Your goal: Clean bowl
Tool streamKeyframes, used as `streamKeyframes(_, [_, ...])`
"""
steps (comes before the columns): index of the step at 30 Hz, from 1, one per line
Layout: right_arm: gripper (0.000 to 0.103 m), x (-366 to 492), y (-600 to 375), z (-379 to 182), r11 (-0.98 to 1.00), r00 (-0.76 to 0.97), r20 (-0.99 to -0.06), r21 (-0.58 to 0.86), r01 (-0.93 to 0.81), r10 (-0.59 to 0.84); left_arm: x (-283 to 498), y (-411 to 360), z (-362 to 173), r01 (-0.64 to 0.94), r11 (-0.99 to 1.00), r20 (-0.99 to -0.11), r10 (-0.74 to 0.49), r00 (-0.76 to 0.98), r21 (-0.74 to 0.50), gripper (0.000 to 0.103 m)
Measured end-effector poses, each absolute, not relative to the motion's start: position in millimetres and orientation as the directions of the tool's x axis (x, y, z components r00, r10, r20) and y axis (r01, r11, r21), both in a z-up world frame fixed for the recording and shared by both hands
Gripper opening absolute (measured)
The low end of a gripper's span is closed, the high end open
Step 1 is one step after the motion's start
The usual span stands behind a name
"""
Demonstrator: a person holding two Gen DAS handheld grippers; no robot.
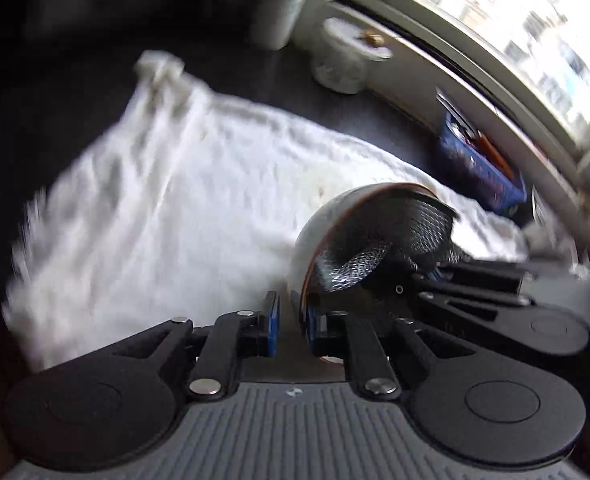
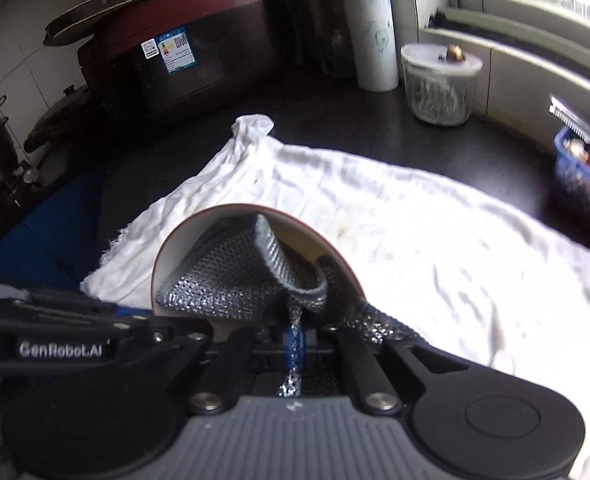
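Note:
A white bowl (image 1: 327, 220) with a brown rim is held tilted on its side above a white towel (image 1: 167, 184). My left gripper (image 1: 291, 320) is shut on the bowl's rim. A grey mesh scrubbing cloth (image 1: 375, 248) is stuffed inside the bowl. In the right wrist view the bowl (image 2: 183, 240) opens toward the camera with the mesh cloth (image 2: 231, 276) in it. My right gripper (image 2: 295, 344) is shut on the mesh cloth, pressing it into the bowl. The right gripper body also shows in the left wrist view (image 1: 495, 292).
The white towel (image 2: 435, 256) lies spread on a dark counter (image 2: 355, 120). A paper towel roll (image 2: 371, 32), a lidded glass jar (image 2: 439, 84) and a blue basket (image 2: 583, 176) stand near the window sill. A dark cooker (image 2: 175, 56) and pots stand at the back left.

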State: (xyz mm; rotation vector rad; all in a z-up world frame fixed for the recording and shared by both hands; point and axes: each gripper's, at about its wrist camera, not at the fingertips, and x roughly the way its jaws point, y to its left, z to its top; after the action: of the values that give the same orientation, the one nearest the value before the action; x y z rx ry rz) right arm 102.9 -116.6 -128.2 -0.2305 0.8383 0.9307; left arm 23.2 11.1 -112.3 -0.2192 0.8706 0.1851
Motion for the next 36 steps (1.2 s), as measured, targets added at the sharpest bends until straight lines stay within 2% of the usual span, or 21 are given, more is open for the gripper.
streamKeyframes(3, [0.003,100,-113,-122,0.589,0.365,-0.707,0.091,-0.803,0.606,29,-21,-108,-0.045,0.974,-0.731,0.198,0.653,0.224,0.016])
streamKeyframes(5, [0.003,101,-111,-118,0.584,0.387,-0.7,0.053,-0.81,0.6,31,-25,-107,0.002,0.962,-0.732,0.205,0.649,0.271,0.016])
streamKeyframes(14, [0.001,107,-108,-127,0.576,0.332,-0.729,0.104,-0.811,0.599,23,-7,-112,-0.119,0.992,-0.767,0.106,0.633,0.039,0.015])
streamKeyframes(21, [0.001,118,-115,-145,0.611,0.219,-0.755,0.286,-0.738,0.618,18,12,-128,-0.257,0.944,-0.797,-0.011,0.603,-0.208,0.013])
streamKeyframes(25, [0.001,118,-113,-147,0.616,0.186,-0.757,0.334,-0.713,0.627,12,34,-141,-0.379,0.814,-0.788,-0.149,0.597,-0.441,0.012])
streamKeyframes(30, [0.003,113,-110,-149,0.601,0.132,-0.757,0.387,-0.699,0.64,-5,53,-176,-0.517,0.507,-0.712,-0.342,0.613,-0.689,0.011])
streamKeyframes(32, [0.003,111,-110,-149,0.595,0.134,-0.756,0.379,-0.709,0.641,-8,53,-179,-0.525,0.493,-0.71,-0.345,0.615,-0.694,0.012])
streamKeyframes(34, [0.003,108,-112,-147,0.602,0.17,-0.757,0.34,-0.723,0.631,-6,47,-168,-0.498,0.589,-0.742,-0.291,0.604,-0.637,0.013])
streamKeyframes(36, [0.003,105,-114,-141,0.615,0.231,-0.75,0.282,-0.737,0.62,-1,36,-150,-0.445,0.742,-0.786,-0.177,0.592,-0.502,0.024])
